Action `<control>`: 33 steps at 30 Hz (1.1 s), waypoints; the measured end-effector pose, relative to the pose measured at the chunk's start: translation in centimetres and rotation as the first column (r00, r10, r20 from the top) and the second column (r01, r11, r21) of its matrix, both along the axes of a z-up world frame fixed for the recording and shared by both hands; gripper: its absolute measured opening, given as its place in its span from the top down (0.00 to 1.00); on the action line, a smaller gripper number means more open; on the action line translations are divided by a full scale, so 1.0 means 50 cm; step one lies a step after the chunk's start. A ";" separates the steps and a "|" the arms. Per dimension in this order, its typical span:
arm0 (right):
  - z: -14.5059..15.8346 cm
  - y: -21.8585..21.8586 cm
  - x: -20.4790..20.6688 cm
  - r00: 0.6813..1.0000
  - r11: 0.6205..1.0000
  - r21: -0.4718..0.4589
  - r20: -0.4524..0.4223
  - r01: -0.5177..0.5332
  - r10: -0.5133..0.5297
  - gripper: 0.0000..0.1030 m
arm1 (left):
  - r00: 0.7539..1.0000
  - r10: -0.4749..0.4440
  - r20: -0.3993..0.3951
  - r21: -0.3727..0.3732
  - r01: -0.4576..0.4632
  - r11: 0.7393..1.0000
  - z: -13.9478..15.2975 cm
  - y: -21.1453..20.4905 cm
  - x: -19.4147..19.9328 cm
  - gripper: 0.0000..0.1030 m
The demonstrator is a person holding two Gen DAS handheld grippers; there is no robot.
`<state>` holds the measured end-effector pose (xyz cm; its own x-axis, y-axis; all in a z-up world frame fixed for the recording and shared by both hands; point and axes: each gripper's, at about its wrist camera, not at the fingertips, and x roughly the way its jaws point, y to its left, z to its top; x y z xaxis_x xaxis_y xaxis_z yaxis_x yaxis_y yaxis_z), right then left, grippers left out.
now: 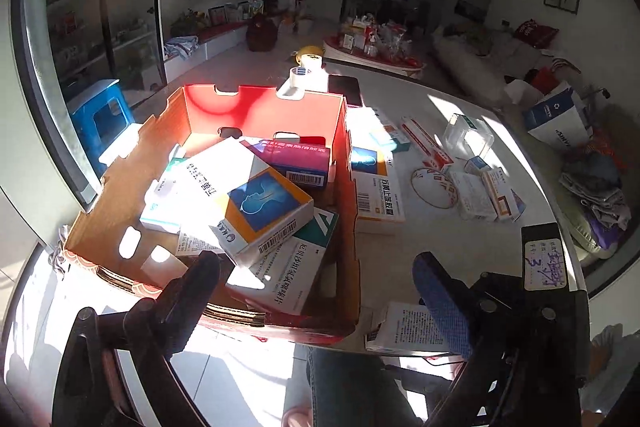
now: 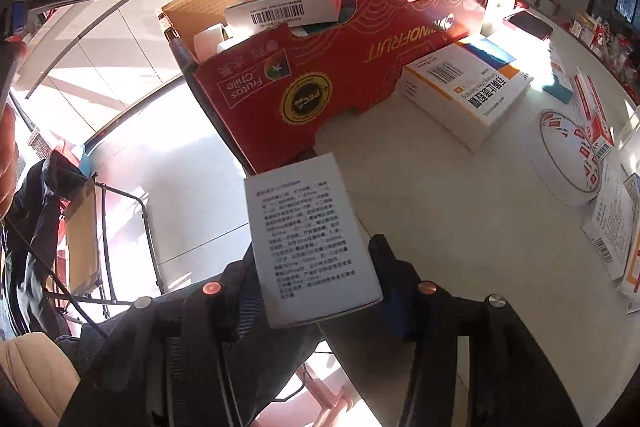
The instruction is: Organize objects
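Red cardboard tray point(image 1: 188, 147): open-topped, notched rim, standing at the near-left corner of the white tabletop point(image 1: 460, 239). It holds a loose heap of medicine cartons. Topmost is a white, orange and blue carton point(image 1: 256, 203), tilted; under it lie a teal-and-white carton point(image 1: 296, 263) and, toward the back, a magenta carton point(image 1: 296, 159).

Left gripper point(image 1: 316, 287): jaws spread wide with nothing between them, poised over the tray's near wall.

Right gripper point(image 2: 316, 267): jaws closed on a small white carton point(image 2: 312, 239) with a printed text panel, held near the tabletop's front edge, just short of the tray's near corner. The left wrist view shows the same carton point(image 1: 400, 327) beside the tray's right near corner.

Things on the tabletop right of the tray:
- large white and orange carton point(image 2: 468, 91), lying flat just beside the tray's right wall;
- round white tin point(image 2: 568, 163) with a red-patterned lid, farther right;
- red-and-white slim carton point(image 1: 426, 143) behind the tin;
- clear plastic container point(image 1: 468, 135), near the slim carton;
- two small cartons point(image 1: 488, 195) side by side, right of the tin;
- dark flat phone-like item point(image 1: 345, 89) and a white bottle point(image 1: 302, 81) behind the tray's far wall.

Off the tabletop: blue plastic stool point(image 1: 104, 119) to the left; a person's denim-clad leg point(image 1: 344, 383) below the front edge.
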<state>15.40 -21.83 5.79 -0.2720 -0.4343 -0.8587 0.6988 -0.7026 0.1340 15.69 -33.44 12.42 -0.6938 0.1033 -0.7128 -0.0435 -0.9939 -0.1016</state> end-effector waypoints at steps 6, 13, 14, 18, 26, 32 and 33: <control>-0.004 0.141 -0.042 0.965 0.965 -0.024 0.032 0.262 -0.261 0.57 | 0.992 -0.119 0.033 0.006 0.119 0.993 0.006 0.088 -0.076 0.01; -0.004 0.447 -0.031 0.788 0.785 -0.086 0.131 0.613 -0.602 0.57 | 0.912 -0.387 0.135 -0.026 0.394 0.919 -0.059 0.353 -0.206 0.00; -0.005 0.482 -0.020 0.763 0.758 -0.097 0.144 0.645 -0.630 0.57 | 0.893 -0.422 0.154 -0.019 0.430 0.903 -0.073 0.401 -0.222 0.00; -0.008 0.573 0.007 0.690 0.675 -0.148 0.202 0.723 -0.695 0.57 | 0.862 -0.462 0.209 0.020 0.469 0.883 -0.126 0.550 -0.275 0.00; -0.015 0.611 0.022 0.676 0.636 -0.230 0.237 0.736 -0.697 0.57 | 0.885 -0.352 0.305 0.155 0.319 0.935 -0.186 0.625 -0.365 0.01; -0.018 0.616 0.029 0.667 0.606 -0.281 0.263 0.744 -0.697 0.57 | 0.907 -0.318 0.277 0.197 0.270 0.942 -0.187 0.613 -0.367 0.16; -0.018 0.617 0.029 0.666 0.603 -0.286 0.264 0.745 -0.698 0.57 | 0.906 -0.324 0.274 0.213 0.272 0.939 -0.186 0.612 -0.369 0.28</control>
<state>16.85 9.03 4.88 -0.5391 -0.4045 -0.7387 -0.0526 -0.8592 0.5089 -2.74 -2.86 3.13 -0.3681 0.4060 -0.8365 -0.2764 -0.9068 -0.3185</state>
